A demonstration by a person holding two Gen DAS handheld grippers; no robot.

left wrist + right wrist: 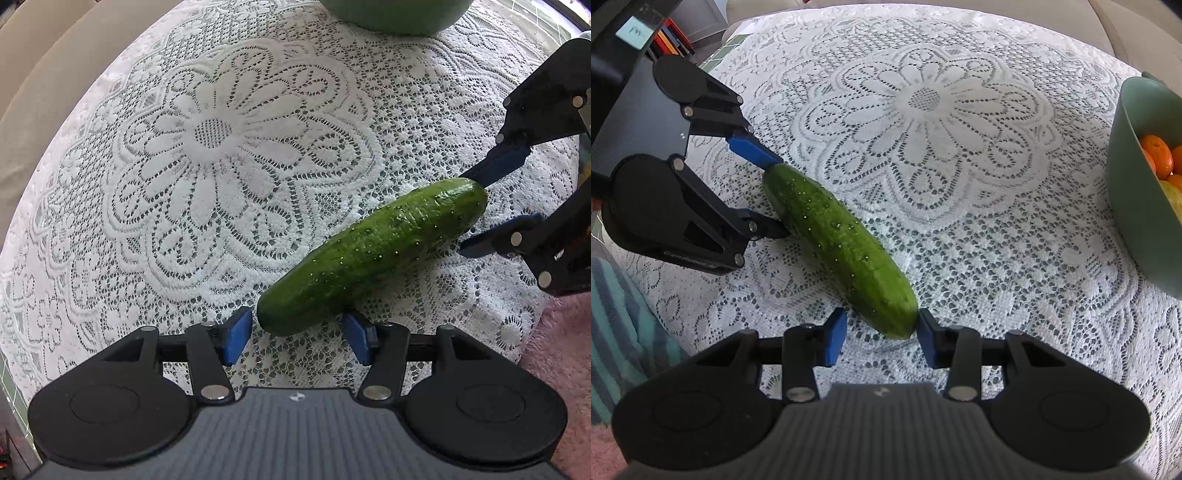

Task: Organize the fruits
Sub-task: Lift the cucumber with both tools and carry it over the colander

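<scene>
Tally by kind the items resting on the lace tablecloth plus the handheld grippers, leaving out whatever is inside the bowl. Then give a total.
Cucumber: 1
Green bowl: 1
Grippers: 2 (left gripper, right gripper)
Total: 4

Bowl [1137, 192] cut off (fruits [1158, 157] partly hidden, perhaps oranges).
</scene>
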